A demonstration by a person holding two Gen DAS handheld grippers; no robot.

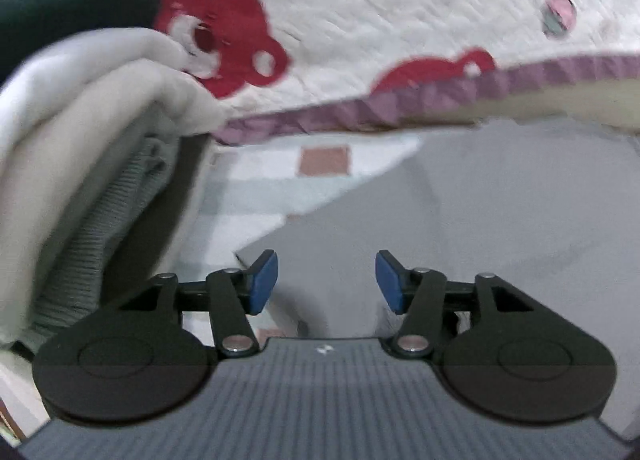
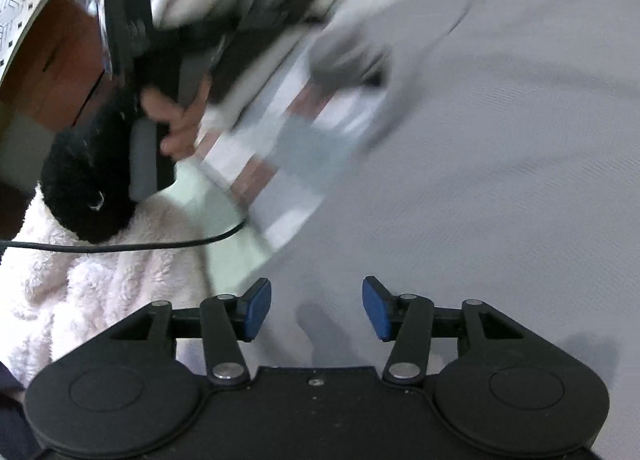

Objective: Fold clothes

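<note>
A grey garment point(image 1: 480, 211) lies spread flat on the bed and also fills the right wrist view point(image 2: 500, 163). My left gripper point(image 1: 326, 282) is open and empty just above it, blue pads point(image 1: 262, 284) apart. My right gripper point(image 2: 316, 308) is open and empty above the same grey cloth. A stack of folded clothes, cream point(image 1: 80, 107) and ribbed grey point(image 1: 76, 260), stands at the left. In the right wrist view the other hand-held gripper and the person's hand point(image 2: 180, 123) show at upper left, blurred.
A white quilt with red bears point(image 1: 224, 27) and a purple edge point(image 1: 440, 95) lies behind. A checked sheet point(image 1: 312, 163) is under the garment. A fluffy pink fabric point(image 2: 92, 292), a black cable point(image 2: 120, 247) and a wooden cabinet point(image 2: 56, 51) sit at the left.
</note>
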